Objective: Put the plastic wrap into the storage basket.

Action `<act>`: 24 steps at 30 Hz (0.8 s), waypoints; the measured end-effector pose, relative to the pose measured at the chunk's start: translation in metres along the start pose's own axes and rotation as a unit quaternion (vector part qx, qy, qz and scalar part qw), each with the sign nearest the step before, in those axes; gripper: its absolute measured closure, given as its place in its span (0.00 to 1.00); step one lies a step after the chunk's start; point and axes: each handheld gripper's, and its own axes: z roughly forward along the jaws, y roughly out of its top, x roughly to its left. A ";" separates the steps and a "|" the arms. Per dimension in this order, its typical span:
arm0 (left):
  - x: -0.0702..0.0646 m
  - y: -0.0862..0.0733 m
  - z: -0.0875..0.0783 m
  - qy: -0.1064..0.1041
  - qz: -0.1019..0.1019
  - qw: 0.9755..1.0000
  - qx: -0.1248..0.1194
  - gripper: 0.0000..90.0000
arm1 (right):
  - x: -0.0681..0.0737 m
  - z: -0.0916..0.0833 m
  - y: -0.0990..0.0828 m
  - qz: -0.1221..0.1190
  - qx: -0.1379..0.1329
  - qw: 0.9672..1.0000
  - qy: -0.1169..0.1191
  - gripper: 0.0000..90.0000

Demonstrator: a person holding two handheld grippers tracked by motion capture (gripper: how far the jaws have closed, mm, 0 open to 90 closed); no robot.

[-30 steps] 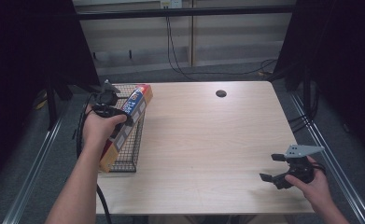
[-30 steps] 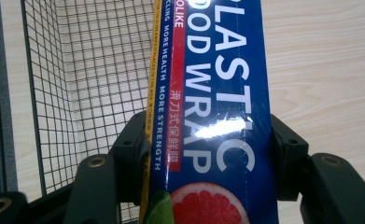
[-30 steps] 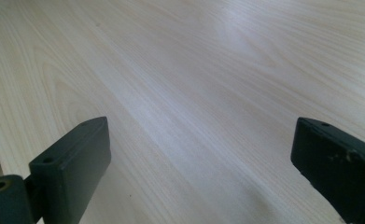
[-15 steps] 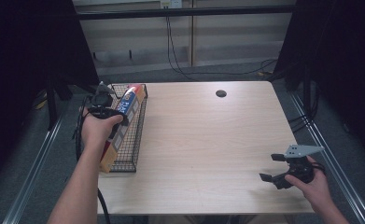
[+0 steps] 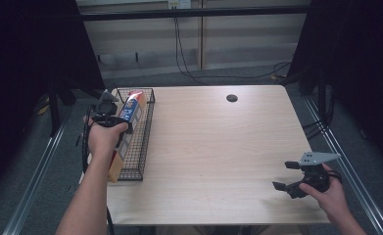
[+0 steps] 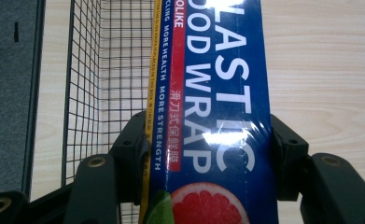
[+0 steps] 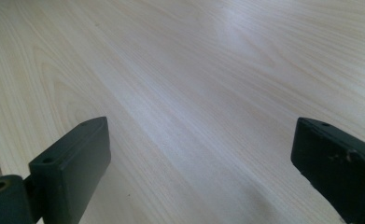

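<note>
A long blue box of plastic food wrap (image 5: 131, 106) with a yellow side lies lengthwise in a black wire basket (image 5: 141, 147) at the table's left edge. My left gripper (image 5: 111, 116) is shut on the box from above, about a third of the way from its far end. In the left gripper view the jaws press both sides of the box (image 6: 213, 93) at my left gripper (image 6: 208, 154), with the basket mesh (image 6: 105, 70) beneath. My right gripper (image 5: 288, 177) rests low over the table's front right, open and holding nothing. Bare wood shows between the jaws of my right gripper (image 7: 199, 154).
The light wooden table (image 5: 218, 147) has a dark round cable hole (image 5: 231, 98) near its far edge. Cables (image 5: 189, 63) hang behind the table. Dark curtains stand on both sides, and grey floor runs along the table's left.
My left gripper has carried the box's far end a little to the left, more in line with the basket. The right gripper has stayed in place.
</note>
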 end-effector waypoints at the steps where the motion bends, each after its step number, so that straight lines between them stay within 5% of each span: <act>1: 0.000 0.000 0.001 0.000 -0.003 1.000 -0.002 0.48 | 0.000 0.000 0.000 0.000 0.000 1.000 0.000 0.06; 24: 0.012 -0.006 0.021 0.023 -0.033 0.999 -0.002 0.48 | -0.001 0.000 -0.001 -0.001 0.003 1.000 0.001 0.06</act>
